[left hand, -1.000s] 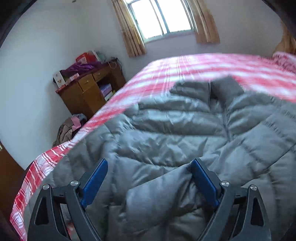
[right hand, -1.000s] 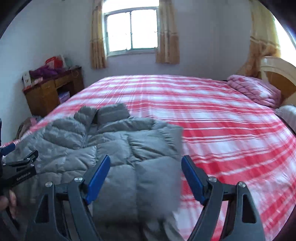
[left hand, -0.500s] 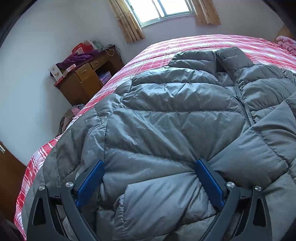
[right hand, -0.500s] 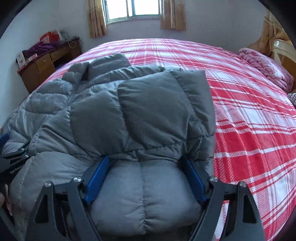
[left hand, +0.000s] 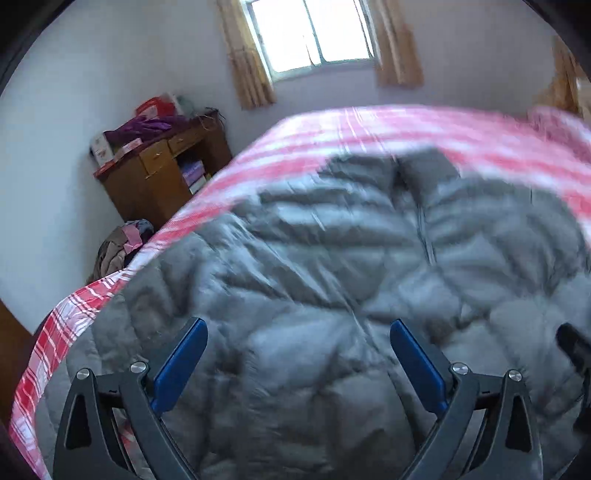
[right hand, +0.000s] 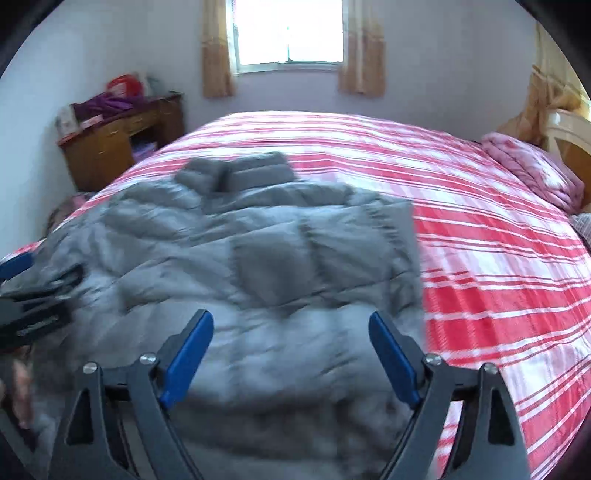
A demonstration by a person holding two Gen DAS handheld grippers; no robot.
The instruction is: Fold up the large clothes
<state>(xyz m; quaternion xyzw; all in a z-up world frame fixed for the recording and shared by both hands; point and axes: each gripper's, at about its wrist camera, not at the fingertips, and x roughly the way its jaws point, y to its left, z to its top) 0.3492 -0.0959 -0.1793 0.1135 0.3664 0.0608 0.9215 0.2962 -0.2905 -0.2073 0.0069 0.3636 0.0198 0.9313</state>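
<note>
Grey quilted puffer jacket lay spread on a bed covered by a red and white checked sheet, its collar toward a curtained window on the far wall. In the right wrist view the near sleeve was folded across the jacket's front. Both pictures were blurred.

The left tool hung over the jacket's lower part with its blue pads wide apart, nothing pinched between them. The right tool hung over the jacket's near edge; its jaws were opening, the padded fabric lay under the gap and neither blue pad pressed on it. At the left edge of the right wrist view part of the left tool's dark frame showed above the jacket, with a bit of a person's hand below it.

A brown wooden desk stood against the left wall. Its open compartment held what looked like stacked books or boxes, too blurred to tell. On top lay purple cloth, a red bag and small boxes. A heap of clothes lay on the floor beside it. A folded pink quilt rested near the headboard.
</note>
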